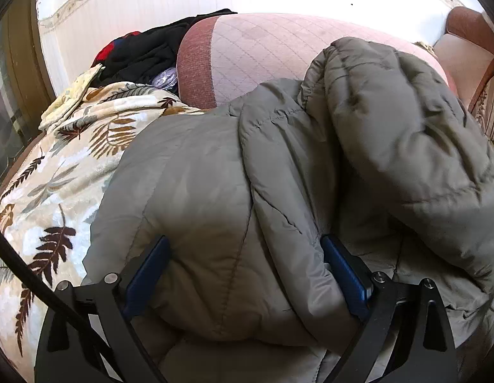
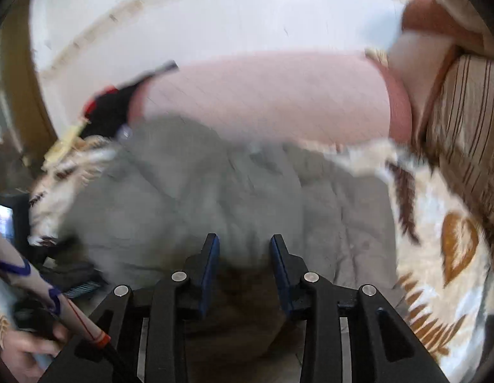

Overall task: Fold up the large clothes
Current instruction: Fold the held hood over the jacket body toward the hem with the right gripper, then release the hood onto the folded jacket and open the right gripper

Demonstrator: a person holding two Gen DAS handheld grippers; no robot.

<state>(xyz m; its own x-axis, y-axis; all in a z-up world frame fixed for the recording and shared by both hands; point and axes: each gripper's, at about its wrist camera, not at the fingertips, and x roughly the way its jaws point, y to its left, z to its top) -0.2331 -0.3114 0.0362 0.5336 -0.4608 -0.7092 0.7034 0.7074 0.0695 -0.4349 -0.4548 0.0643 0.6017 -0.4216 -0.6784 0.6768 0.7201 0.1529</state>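
Note:
A grey-green puffer jacket (image 1: 215, 175) lies bunched on a leaf-print blanket (image 1: 55, 191). One padded part is folded over at the right (image 1: 406, 127). My left gripper (image 1: 245, 255) is at the jacket's near edge. Its blue pads (image 1: 148, 274) stand wide apart and press into a thick fold of the jacket that fills the gap. The right wrist view is blurred. There my right gripper (image 2: 244, 242) hangs above the jacket (image 2: 199, 198), its pads a little apart with nothing between them.
A pink quilted cushion (image 1: 262, 51) rises behind the jacket. Black and red clothes (image 1: 144, 51) are piled at the back left. A striped cushion (image 2: 470, 127) borders the blanket (image 2: 438, 255) on the right. A person's hand (image 2: 26, 348) shows at the lower left.

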